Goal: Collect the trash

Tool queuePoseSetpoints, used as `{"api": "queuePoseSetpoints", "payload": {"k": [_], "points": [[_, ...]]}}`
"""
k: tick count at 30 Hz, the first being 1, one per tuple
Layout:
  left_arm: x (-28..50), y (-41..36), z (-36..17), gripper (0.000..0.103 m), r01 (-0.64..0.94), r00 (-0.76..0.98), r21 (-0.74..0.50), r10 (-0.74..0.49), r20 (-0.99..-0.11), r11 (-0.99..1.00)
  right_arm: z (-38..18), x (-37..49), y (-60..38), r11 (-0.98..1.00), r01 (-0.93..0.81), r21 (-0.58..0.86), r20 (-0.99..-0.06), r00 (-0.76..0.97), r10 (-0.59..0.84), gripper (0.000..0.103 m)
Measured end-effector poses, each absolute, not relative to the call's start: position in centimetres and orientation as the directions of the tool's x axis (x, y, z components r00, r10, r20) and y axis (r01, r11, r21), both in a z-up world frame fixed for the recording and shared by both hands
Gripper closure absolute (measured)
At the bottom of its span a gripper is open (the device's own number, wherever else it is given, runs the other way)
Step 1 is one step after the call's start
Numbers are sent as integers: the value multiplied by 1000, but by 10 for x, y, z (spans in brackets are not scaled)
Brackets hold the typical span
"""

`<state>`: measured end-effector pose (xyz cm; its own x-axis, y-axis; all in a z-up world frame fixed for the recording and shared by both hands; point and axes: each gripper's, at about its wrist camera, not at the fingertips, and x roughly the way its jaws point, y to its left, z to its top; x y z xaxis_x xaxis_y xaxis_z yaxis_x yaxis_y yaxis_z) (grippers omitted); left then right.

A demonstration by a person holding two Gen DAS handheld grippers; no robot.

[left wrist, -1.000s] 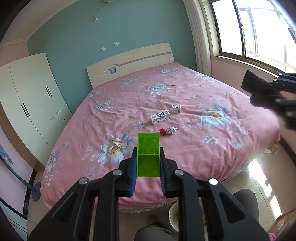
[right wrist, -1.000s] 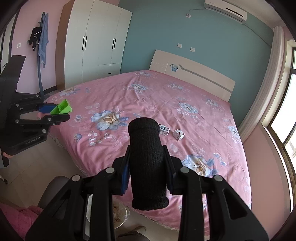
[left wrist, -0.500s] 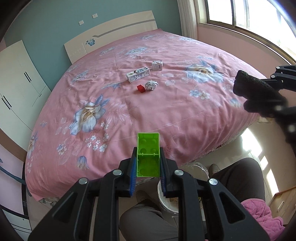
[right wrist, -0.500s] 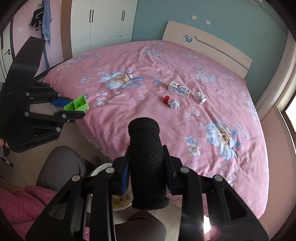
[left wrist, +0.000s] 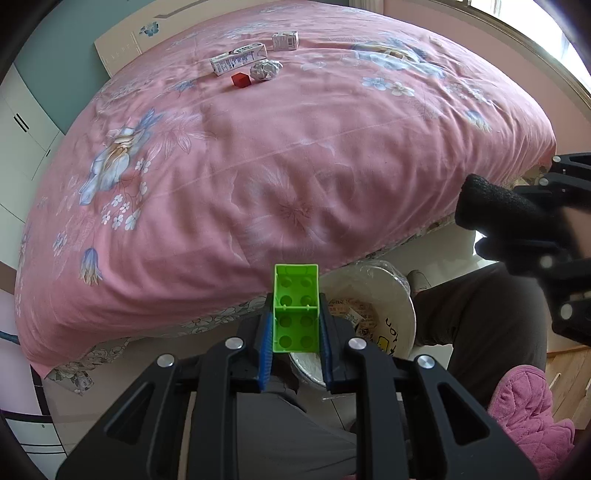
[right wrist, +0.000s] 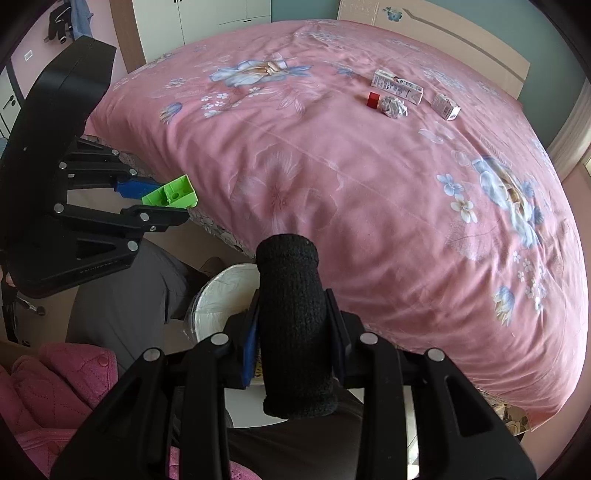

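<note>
My left gripper (left wrist: 295,325) is shut on a green toy brick (left wrist: 296,306) and holds it over the near rim of a white trash bin (left wrist: 400,306) on the floor by the bed. My right gripper (right wrist: 291,325) is shut on a black knitted roll (right wrist: 293,321), above the same bin (right wrist: 218,295). On the bed lie a long white carton (left wrist: 238,58), a small white box (left wrist: 285,40), a crumpled foil ball (left wrist: 265,69) and a red cube (left wrist: 240,79). They also show in the right wrist view: carton (right wrist: 397,85), box (right wrist: 446,106), foil ball (right wrist: 393,107), cube (right wrist: 373,99).
A pink flowered bedspread (left wrist: 295,147) covers the bed and hangs to the floor. The person's grey-trousered legs (left wrist: 480,321) and a pink quilted garment (left wrist: 524,402) flank the bin. White wardrobes (right wrist: 199,22) stand beyond the bed.
Both grippers have tilted down and drawn back from the bed to over the bin, each still holding its object. The bin has come into fuller view.
</note>
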<state>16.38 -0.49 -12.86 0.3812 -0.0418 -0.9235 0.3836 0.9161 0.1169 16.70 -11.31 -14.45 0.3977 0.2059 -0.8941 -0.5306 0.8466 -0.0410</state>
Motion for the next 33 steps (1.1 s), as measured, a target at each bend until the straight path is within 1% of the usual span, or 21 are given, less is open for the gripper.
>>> {"api": "queuePoseSetpoints", "payload": {"k": [6, 13, 16, 22, 33], "points": [[167, -5, -164, 80, 374, 310, 73, -50, -949, 925, -186, 167, -107, 843, -538, -4, -922, 329, 206, 70], [166, -7, -202, 80, 362, 261, 70, -29, -965, 929, -220, 170, -103, 847, -530, 43, -939, 267, 215, 70], [168, -4, -217, 80, 347, 222, 43, -38, -974, 937, -235, 171, -101, 850, -524, 57, -945, 247, 215, 70], [166, -5, -247, 80, 340, 169, 32, -28, -985, 940, -266, 172, -96, 854, -512, 90, -957, 194, 218, 70], [168, -9, -288, 80, 326, 86, -7, -37, -996, 945, -310, 170, -88, 865, -497, 71, -977, 142, 162, 70]]}}
